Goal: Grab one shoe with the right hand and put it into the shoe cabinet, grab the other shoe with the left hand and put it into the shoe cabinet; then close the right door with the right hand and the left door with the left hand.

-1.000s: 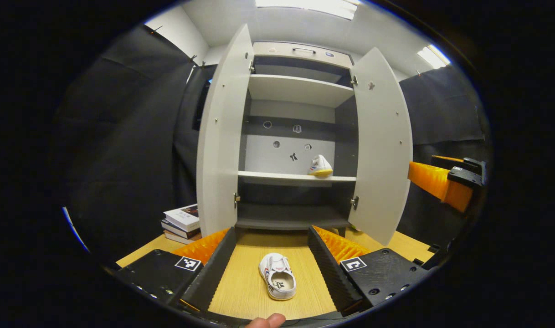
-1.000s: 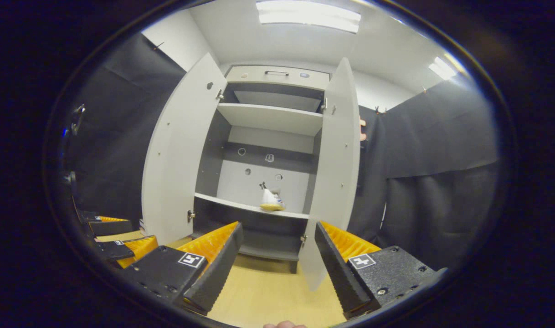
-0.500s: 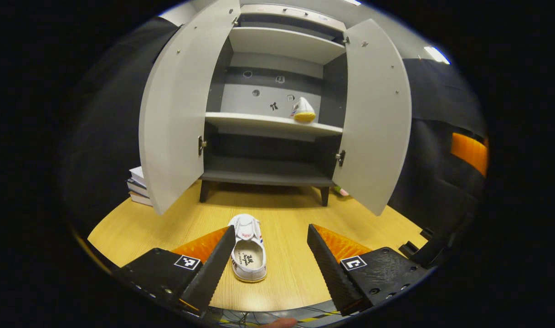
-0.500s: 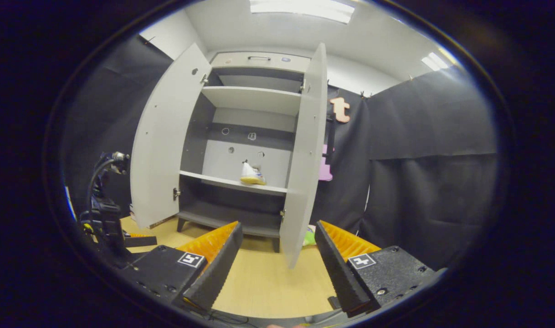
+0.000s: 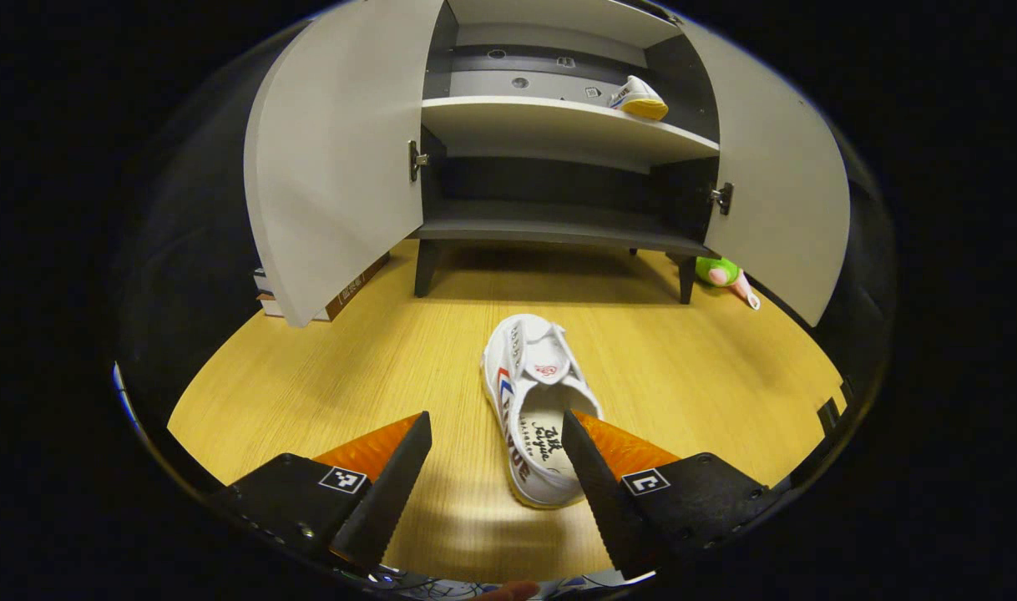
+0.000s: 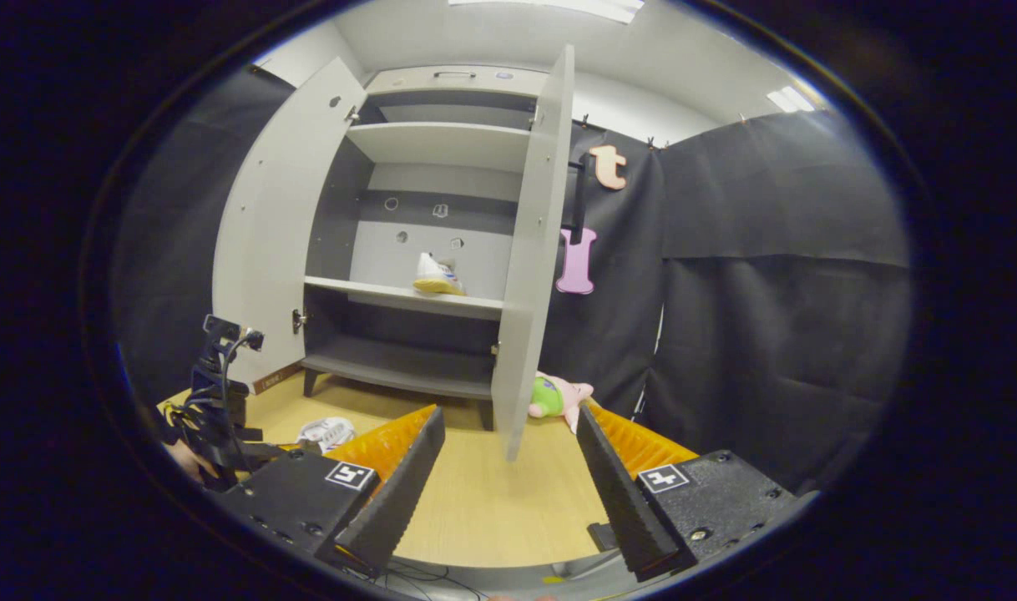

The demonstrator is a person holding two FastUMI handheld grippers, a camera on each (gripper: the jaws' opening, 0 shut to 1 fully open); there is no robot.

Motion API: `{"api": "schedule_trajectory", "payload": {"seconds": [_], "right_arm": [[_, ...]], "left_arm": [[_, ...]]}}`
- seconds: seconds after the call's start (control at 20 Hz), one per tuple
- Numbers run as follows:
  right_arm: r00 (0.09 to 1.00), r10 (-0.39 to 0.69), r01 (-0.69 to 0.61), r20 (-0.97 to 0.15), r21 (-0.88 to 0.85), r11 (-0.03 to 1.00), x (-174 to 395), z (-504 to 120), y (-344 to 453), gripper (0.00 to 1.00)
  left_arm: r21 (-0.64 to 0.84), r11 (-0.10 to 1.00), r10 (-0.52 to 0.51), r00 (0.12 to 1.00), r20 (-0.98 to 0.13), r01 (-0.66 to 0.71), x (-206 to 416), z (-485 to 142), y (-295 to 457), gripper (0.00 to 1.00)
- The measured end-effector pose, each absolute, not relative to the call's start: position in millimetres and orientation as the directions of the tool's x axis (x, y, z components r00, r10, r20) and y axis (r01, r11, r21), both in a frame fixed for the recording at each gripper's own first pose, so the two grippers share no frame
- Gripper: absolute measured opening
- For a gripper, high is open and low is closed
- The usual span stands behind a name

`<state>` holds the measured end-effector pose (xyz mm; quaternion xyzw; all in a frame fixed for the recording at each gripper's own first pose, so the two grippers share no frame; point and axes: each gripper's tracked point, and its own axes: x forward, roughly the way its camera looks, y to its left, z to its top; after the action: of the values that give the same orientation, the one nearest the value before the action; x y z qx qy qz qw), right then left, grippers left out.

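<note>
Left gripper point(image 5: 496, 463): jaws spread wide, holding nothing, hovering low over the floor; its right finger point(image 5: 596, 484) overlaps the heel of the white shoe point(image 5: 535, 409).
Shoe on floor: lies toe toward the shoe cabinet point(image 5: 559, 133), at 1 o'clock from the gap between the jaws.
Grip advice: shift toward 3 o'clock so the heel sits between both fingers; only then squeeze across the sides.
Right gripper point(image 6: 508, 476): released, empty, well clear of the right door point(image 6: 529, 250).
Stowed shoe point(image 6: 436, 275): on the middle shelf.
Doors: both open.
</note>
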<state>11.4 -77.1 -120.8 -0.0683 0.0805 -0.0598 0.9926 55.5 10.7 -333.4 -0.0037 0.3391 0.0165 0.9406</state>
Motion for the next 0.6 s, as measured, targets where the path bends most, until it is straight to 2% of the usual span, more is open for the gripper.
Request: {"api": "schedule_trajectory", "payload": {"seconds": [0.55, 0.6], "right_arm": [[0.967, -0.148, 0.113, -0.209, -0.17, 0.979, 53.0, -138.2, -83.8, 1.0], [0.966, -0.15, 0.114, -0.212, -0.173, 0.978, 55.4, -139.5, -83.4, 1.0]], "left_arm": [[0.002, 1.0, 0.008, 0.745, -0.667, -0.009, 106.1, -370.7, 6.7, 0.94], [-0.006, 1.0, 0.004, 0.742, -0.67, -0.011, 111.6, -373.5, 7.6, 0.8]]}}
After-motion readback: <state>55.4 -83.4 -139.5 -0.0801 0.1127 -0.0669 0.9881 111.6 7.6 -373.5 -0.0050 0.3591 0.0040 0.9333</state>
